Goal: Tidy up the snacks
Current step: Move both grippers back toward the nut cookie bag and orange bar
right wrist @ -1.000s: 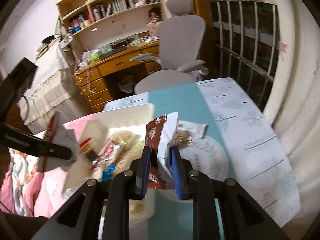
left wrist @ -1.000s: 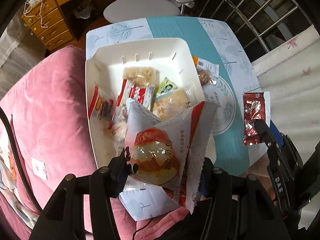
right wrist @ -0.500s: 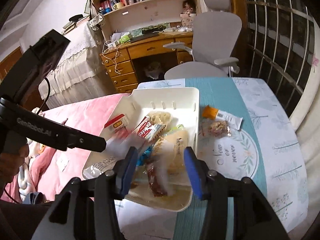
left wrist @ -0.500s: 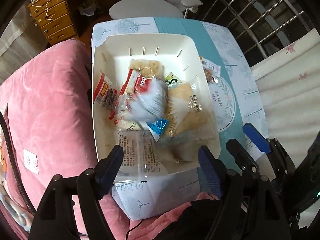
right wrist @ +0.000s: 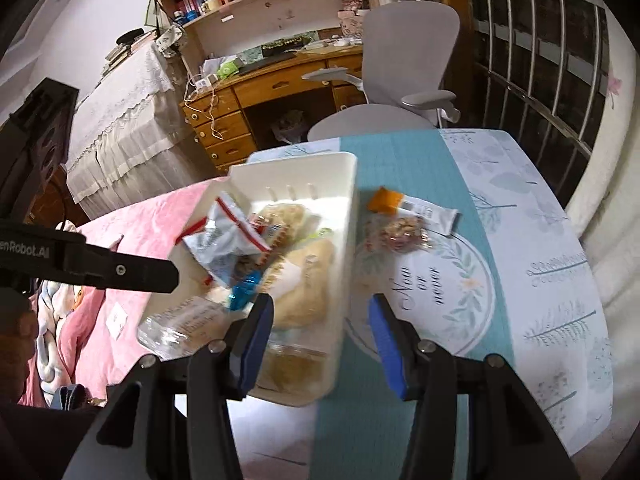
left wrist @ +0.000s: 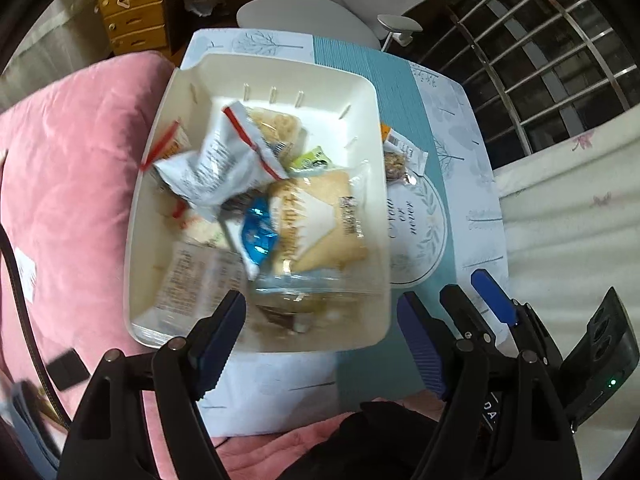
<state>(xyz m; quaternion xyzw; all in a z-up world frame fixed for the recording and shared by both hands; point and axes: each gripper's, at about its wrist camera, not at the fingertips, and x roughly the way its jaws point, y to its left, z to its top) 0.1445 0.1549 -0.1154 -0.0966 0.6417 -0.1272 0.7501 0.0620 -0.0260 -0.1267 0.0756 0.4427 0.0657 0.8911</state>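
Note:
A white bin (left wrist: 372, 128) (right wrist: 348, 184) on the table holds several snack packs: a white pack with red trim (left wrist: 218, 160) (right wrist: 224, 240), a blue wrapper (left wrist: 258, 236), a large bread pack (left wrist: 320, 216) (right wrist: 304, 280). My left gripper (left wrist: 322, 338) is open and empty over the bin's near edge. My right gripper (right wrist: 322, 340) is open and empty over the bin's right near corner; it also shows in the left wrist view (left wrist: 476, 304). An orange-and-white bar (right wrist: 412, 206) (left wrist: 400, 146) and a clear nut pack (right wrist: 396, 232) lie on the tablecloth right of the bin.
The table (right wrist: 500, 260) has a teal and white cloth. A pink cushion (left wrist: 68, 160) lies left of the bin. A grey office chair (right wrist: 404, 60) and a wooden desk (right wrist: 256, 92) stand behind the table. A barred window is at the right.
Both grippers opened and let their packs fall into the bin: the left its white and red pack, the right its dark red pack. Both have drawn back slightly.

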